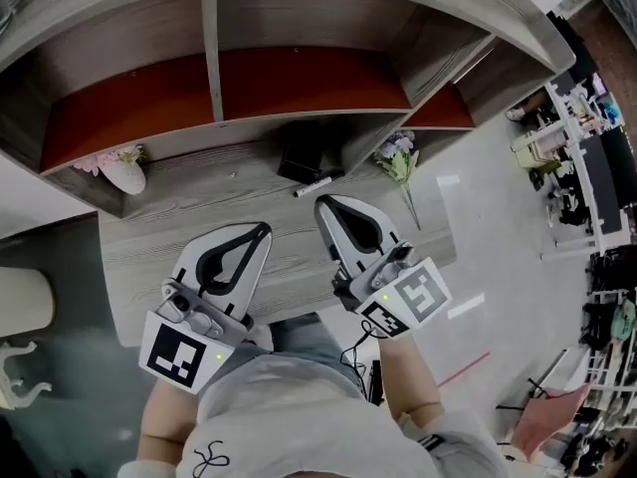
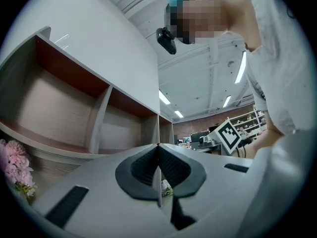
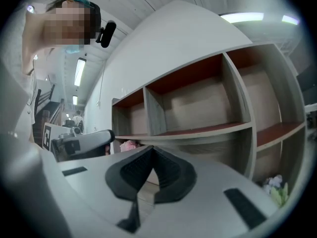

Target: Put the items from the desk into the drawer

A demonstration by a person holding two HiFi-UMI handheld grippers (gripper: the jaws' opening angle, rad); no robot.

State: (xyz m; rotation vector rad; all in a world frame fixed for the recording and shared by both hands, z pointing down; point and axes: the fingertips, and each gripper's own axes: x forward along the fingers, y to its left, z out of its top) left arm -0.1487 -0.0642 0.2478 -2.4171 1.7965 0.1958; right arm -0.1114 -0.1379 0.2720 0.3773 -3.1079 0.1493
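On my grey wooden desk (image 1: 169,232), a flat black box (image 1: 302,159) sits at the back, with a white pen (image 1: 313,185) lying slantwise just in front of it. A bunch of pale flowers (image 1: 398,160) lies to its right, and pink flowers (image 1: 111,159) lie far left.

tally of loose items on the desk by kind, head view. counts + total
Flower bunches: 2, the pink bunch and the pale bunch
Black box: 1
Marker: 1
Total: 4
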